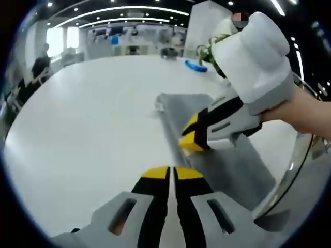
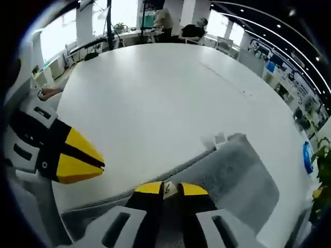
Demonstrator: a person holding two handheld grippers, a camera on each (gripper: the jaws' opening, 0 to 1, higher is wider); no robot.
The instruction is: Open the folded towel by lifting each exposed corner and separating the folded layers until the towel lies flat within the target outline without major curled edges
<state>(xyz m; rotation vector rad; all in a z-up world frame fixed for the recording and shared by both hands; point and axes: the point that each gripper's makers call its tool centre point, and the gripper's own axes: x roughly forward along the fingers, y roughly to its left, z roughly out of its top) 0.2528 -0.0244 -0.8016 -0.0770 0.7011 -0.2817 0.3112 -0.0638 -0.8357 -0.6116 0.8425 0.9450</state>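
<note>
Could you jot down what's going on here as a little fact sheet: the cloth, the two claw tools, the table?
Towel: grey towel, lying on the table, still partly folded
Table: white table
Right gripper: right gripper jaws closed on the towel's edge
Left gripper: left gripper jaws closed, holding nothing, beside the towel
Hand: person's hand holds the right gripper

Bright office, ceiling light strips (image 1: 119, 13), possibly windows (image 2: 62, 31).

grey towel (image 1: 217, 139) folded on table
</note>
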